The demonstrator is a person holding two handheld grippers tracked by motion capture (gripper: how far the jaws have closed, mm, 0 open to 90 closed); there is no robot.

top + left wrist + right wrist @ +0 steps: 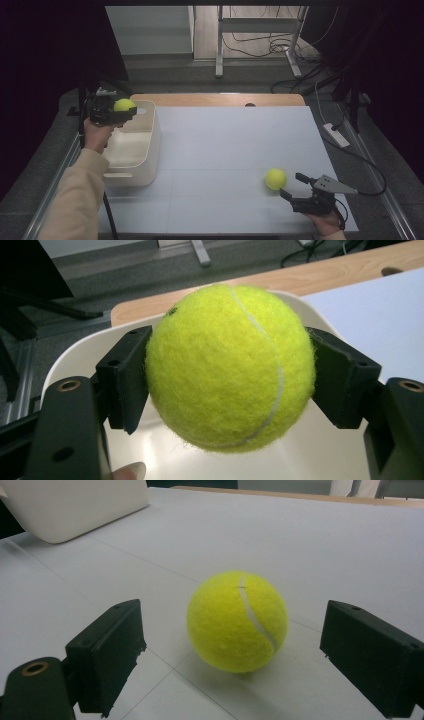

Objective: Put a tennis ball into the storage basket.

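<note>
**Yellow felt over the bin, yellow felt on the table**

Yellow tennis balls are the work here, one for each hand. At the upper left of the high view, the left gripper (111, 111) is clamped on a tennis ball (124, 105), held in the air above the far end of the cream bin (150, 150). The left gripper view shows why the grip looks secure: both black pads (125, 385) press the held ball's felt (230, 365) at its widest part, on opposite sides, so it cannot roll out. Below the ball lies the bin's pale floor, so the ball seems poised for a drop that would land inside the walls rather than on the rim.

At the lower right of the high view, the second ball (275, 178) rests on the white table sheet (225, 145), well apart from the bin. The right gripper (295, 187) sits low just beside it with its jaws spread wide. In the right gripper view, the second ball (237, 621) lies centred ahead of the two pads (107, 650), with a clear gap on either side and nothing touching. That wide stance likely serves to straddle the ball before closing. The low, level approach also suits a round thing that would roll away from a one-sided nudge.
</note>
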